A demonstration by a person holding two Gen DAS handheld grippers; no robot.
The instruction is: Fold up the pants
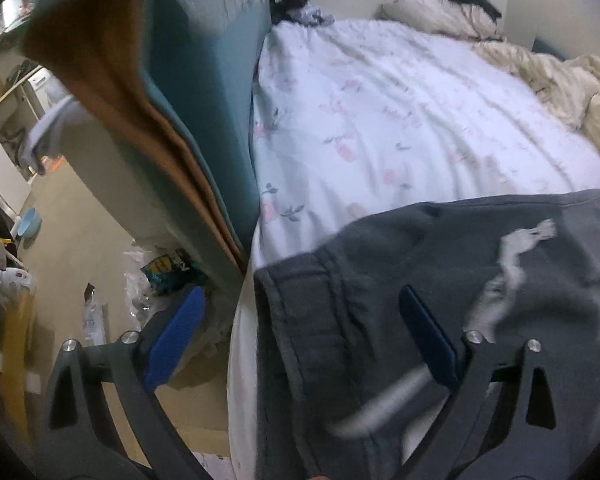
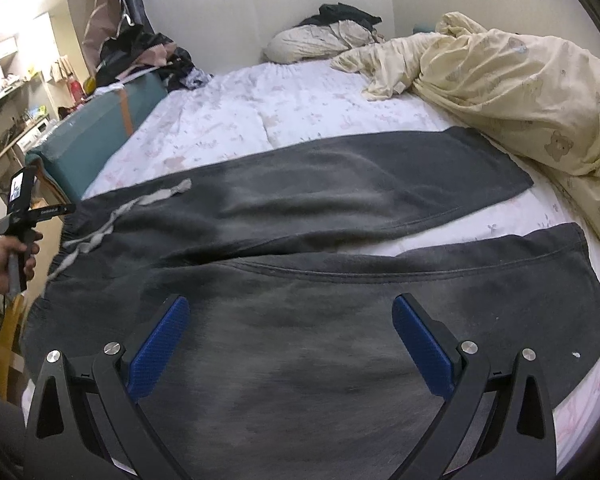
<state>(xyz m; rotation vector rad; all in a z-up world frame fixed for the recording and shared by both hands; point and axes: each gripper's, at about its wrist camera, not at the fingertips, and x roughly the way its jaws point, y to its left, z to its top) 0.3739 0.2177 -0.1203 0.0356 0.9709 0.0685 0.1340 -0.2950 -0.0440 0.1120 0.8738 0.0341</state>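
Both tools: black frame, blue ribbed pads (image 2: 160,348), silver screws (image 2: 113,348)

pants (image 2: 300,208) are spread flat across the bed (image 2: 260,120), waistband toward the left edge, both legs running off to the right, a strip of sheet showing between them. drawstring (image 2: 112,220) lies on top near the waist. bunched-up blanket (image 2: 520,92) sits at the right side, just past the leg ends. pillow (image 2: 312,44) at the far end by the wall, clothes heap (image 2: 140,52) at the far left corner.
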